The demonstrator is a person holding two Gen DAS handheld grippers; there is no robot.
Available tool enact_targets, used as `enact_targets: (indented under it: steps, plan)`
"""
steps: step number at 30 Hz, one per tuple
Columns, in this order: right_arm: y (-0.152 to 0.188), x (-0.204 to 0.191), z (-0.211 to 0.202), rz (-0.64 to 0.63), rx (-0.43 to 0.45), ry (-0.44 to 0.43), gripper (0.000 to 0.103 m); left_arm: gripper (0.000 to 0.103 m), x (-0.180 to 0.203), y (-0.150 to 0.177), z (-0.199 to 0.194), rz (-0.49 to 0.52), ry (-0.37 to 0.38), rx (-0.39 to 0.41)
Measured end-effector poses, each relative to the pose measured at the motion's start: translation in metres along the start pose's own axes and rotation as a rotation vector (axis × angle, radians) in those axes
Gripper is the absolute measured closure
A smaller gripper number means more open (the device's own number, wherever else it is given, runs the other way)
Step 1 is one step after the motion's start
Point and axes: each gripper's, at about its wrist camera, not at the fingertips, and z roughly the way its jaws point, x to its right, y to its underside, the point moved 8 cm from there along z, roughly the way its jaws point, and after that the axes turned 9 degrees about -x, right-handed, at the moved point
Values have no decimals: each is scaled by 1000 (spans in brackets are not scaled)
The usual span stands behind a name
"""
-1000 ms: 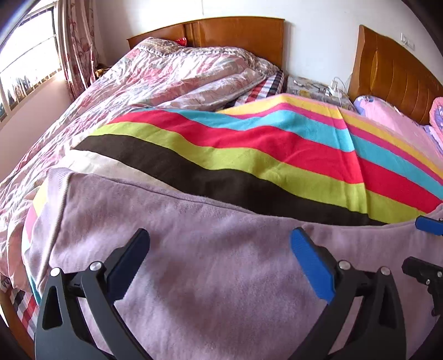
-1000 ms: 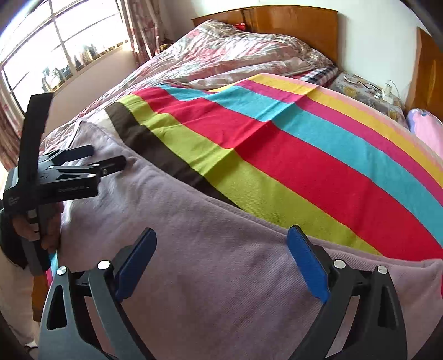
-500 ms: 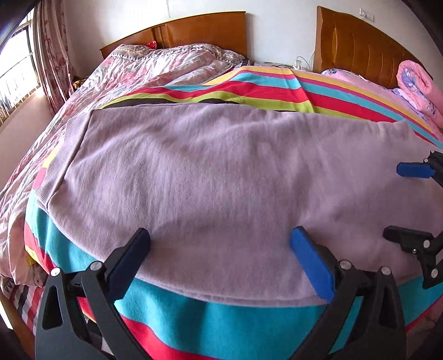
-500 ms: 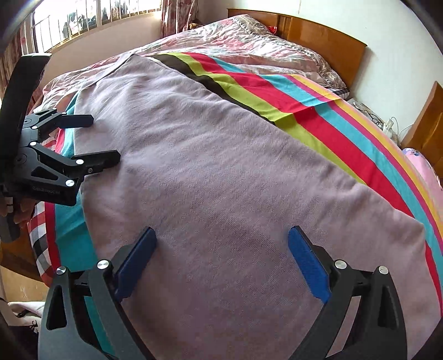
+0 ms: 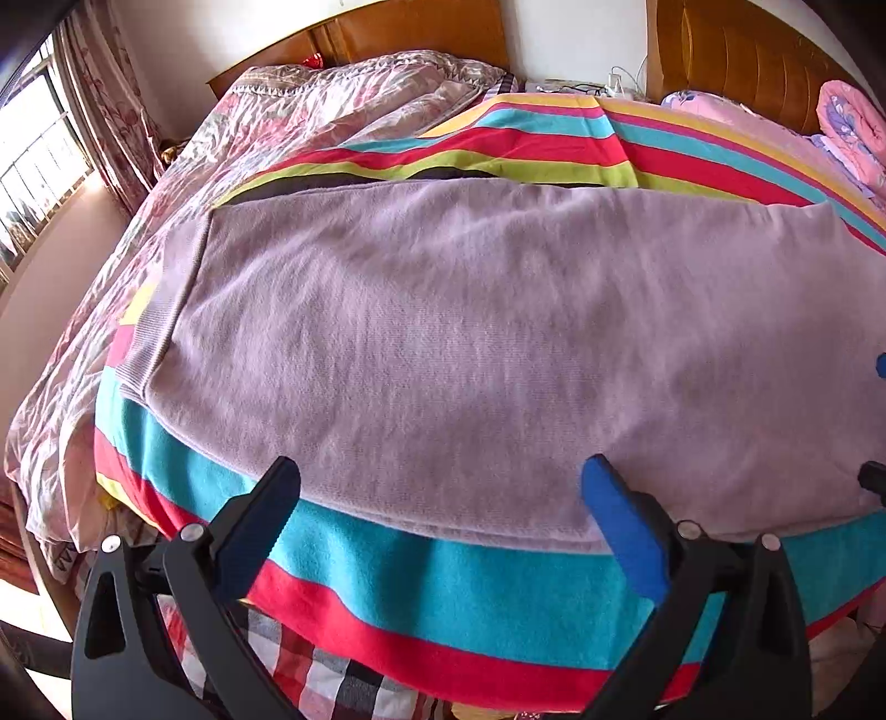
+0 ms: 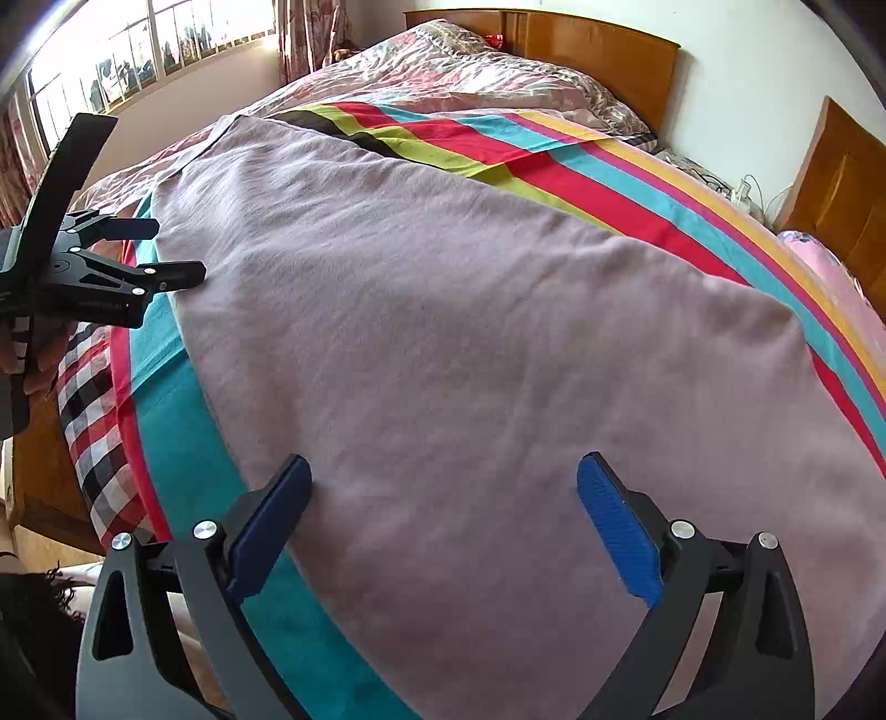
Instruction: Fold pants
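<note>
The lilac pants (image 5: 470,343) lie flat in a wide folded slab across the striped blanket (image 5: 443,598), ribbed waistband (image 5: 166,310) at the left; they fill the right wrist view too (image 6: 470,360). My left gripper (image 5: 443,498) is open and empty above the pants' near edge; it also shows at the left of the right wrist view (image 6: 160,252). My right gripper (image 6: 443,498) is open and empty over the pants' near right part; only its tips show at the right edge of the left wrist view (image 5: 877,421).
The striped blanket (image 6: 609,166) covers the bed over a plaid sheet (image 6: 94,399). A floral quilt (image 5: 310,111) is bunched at the far left by the wooden headboard (image 5: 410,33). A second bed with pink bedding (image 5: 775,138) stands at the right, a window (image 6: 138,61) at the left.
Both grippers have drawn back and risen from the pants; the views now take in the whole slab and the bed's near edge. Both stayed open and empty.
</note>
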Motion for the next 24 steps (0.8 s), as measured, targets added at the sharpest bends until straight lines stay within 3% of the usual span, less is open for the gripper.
enact_targets:
  steps: [2, 6, 12, 17, 21, 24]
  plan:
    - [16, 27, -18, 49, 33, 51, 9, 1, 21, -11, -30, 26, 51, 88]
    - [45, 110, -46, 276, 81, 140, 9, 1, 94, -40, -74, 94, 276, 246]
    - [85, 202, -72, 444, 73, 235, 9, 1, 222, -73, -72, 259, 410, 243]
    - [108, 283, -94, 611, 100, 345, 9, 1, 283, -97, -54, 362, 365, 259]
    - [122, 317, -76, 730, 86, 273, 9, 1, 291, -97, -10, 376, 283, 174]
    - [124, 312, -63, 674, 90, 313, 4, 1, 280, -99, 4, 309, 368, 118]
